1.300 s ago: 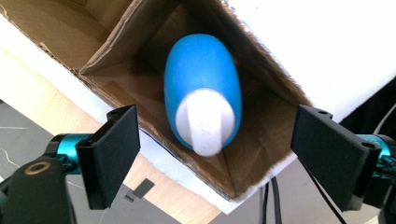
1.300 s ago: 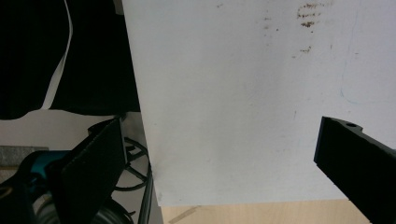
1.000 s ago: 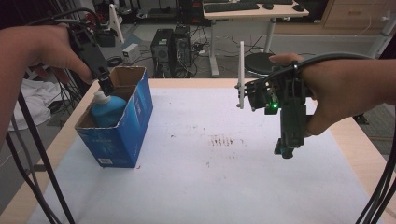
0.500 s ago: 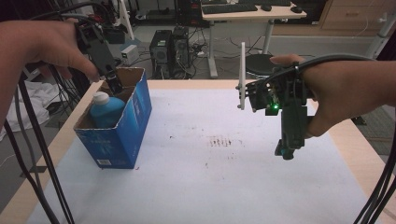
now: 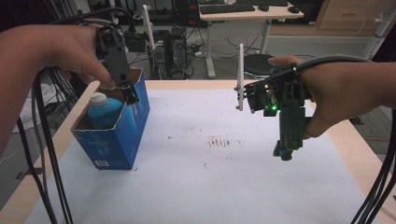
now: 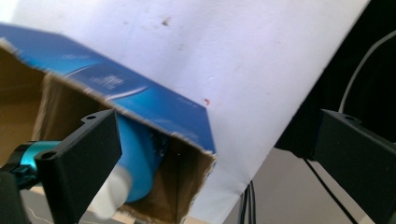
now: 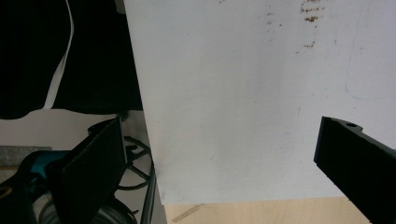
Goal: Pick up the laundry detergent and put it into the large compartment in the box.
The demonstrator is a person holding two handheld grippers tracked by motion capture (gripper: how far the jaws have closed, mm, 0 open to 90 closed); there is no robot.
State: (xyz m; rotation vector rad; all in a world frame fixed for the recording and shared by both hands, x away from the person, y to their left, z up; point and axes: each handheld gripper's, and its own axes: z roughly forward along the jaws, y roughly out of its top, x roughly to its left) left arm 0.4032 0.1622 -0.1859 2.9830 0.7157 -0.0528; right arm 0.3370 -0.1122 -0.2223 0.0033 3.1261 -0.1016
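Both grippers are black, with blocky, square-edged jaws showing screw holes. The right gripper (image 5: 283,154) bears a green light and a white upright stalk (thin, antenna-like). Black cables trail from the right gripper and the left gripper (image 5: 130,95); both forearms are bare.

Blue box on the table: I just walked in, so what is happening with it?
A person holds a tool in each hand. The left tool hangs open over the far end of the blue box, its jaws just opened, nothing between them. A blue bottle sits inside. The right tool hovers open over the white table, holding nothing.

Glossy cardboard box (image 5: 119,135), smooth plastic bottle (image 5: 103,111)
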